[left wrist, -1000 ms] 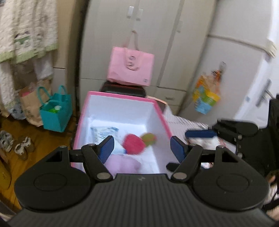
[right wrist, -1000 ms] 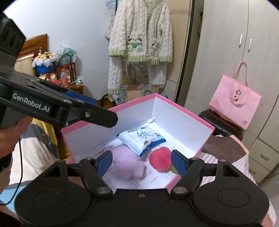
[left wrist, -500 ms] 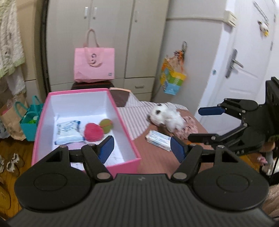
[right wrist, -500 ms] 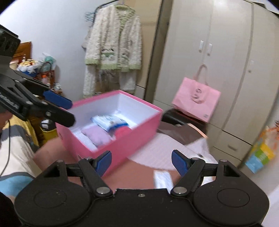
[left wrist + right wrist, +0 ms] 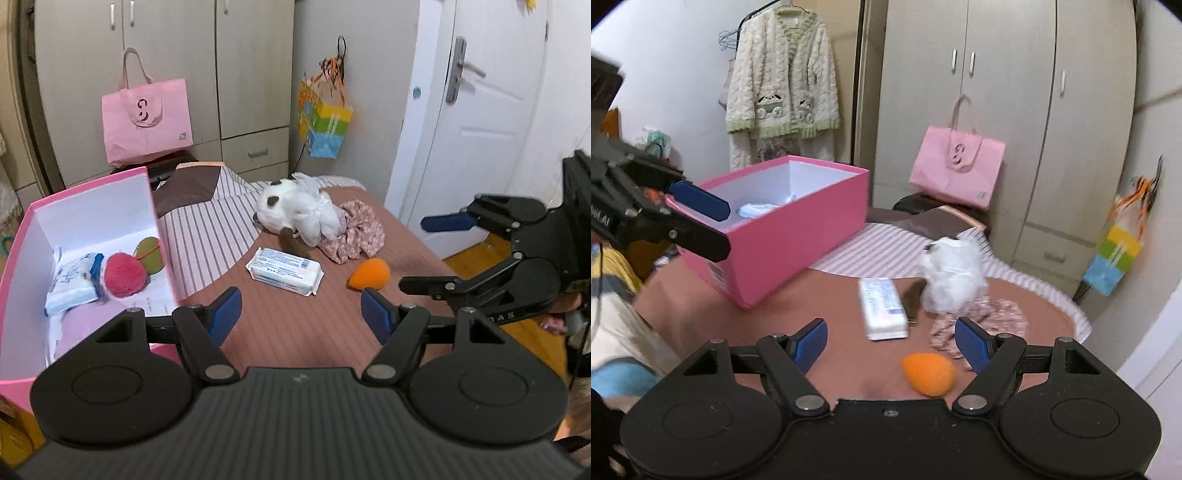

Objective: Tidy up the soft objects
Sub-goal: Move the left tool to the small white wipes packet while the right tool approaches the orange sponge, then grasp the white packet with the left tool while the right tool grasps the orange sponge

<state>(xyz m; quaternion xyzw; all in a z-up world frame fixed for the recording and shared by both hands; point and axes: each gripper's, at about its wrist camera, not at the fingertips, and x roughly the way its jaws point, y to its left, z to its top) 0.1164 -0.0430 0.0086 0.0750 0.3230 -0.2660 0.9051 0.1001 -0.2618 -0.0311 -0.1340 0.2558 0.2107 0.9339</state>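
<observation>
A pink box (image 5: 144, 177) (image 5: 798, 229) stands at the left of the brown table and holds a blue-white packet (image 5: 72, 282), a red pompom (image 5: 123, 275), a green sponge (image 5: 150, 254) and a lilac soft piece (image 5: 88, 321). On the table lie a white tissue pack (image 5: 284, 270) (image 5: 882, 308), an orange sponge (image 5: 370, 278) (image 5: 928, 373), a white plush toy (image 5: 299, 212) (image 5: 955, 278) and a floral scrunchie (image 5: 354, 236) (image 5: 990, 317). My left gripper (image 5: 301, 315) hangs open over bare table, nothing between its fingers. My right gripper (image 5: 892, 345) is open above the orange sponge, apart from it.
A striped cloth (image 5: 210, 229) covers the table's far part. A pink tote bag (image 5: 147, 118) sits behind it by the wardrobe (image 5: 166, 66). A colourful bag (image 5: 325, 125) hangs near the white door (image 5: 480, 110). A knitted cardigan (image 5: 783, 74) hangs at the left.
Both grippers have swung rightward away from above the pink box toward the table's open part. The loose items on the table have come into view. Both stay open and empty.
</observation>
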